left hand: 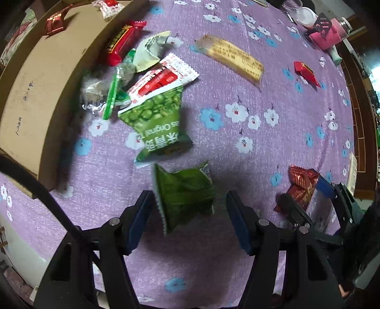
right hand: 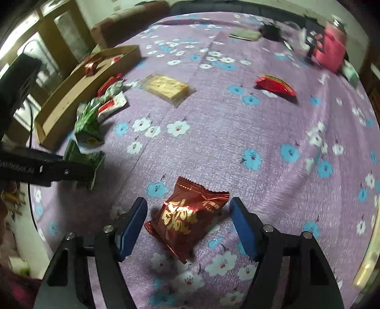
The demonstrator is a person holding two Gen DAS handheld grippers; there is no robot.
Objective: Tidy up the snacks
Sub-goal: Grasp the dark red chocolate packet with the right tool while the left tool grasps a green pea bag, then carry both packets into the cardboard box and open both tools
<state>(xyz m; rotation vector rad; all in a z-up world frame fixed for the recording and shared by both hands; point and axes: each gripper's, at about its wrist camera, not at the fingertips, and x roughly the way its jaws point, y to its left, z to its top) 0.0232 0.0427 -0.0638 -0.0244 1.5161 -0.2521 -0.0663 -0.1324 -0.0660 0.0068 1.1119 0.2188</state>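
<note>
In the left wrist view, a crumpled green snack packet [left hand: 184,197] lies on the purple flowered cloth between the blue pads of my left gripper [left hand: 188,214]. The jaws stand open: the left pad is at the packet's edge and a gap shows on the right. In the right wrist view, a dark red packet with gold lettering [right hand: 187,216] lies between the pads of my right gripper [right hand: 188,225], which is open with room on both sides. That same red packet [left hand: 301,185] and right gripper [left hand: 311,197] show at the left view's lower right.
A shallow cardboard box [left hand: 47,71] at the left holds a red-gold candy [left hand: 55,22]. Beside it is a pile of snacks: a green pea packet [left hand: 156,121], a white-red packet [left hand: 163,78], a red bar [left hand: 123,41]. Farther off lie a yellow biscuit pack [left hand: 234,59] and a red packet [left hand: 306,72].
</note>
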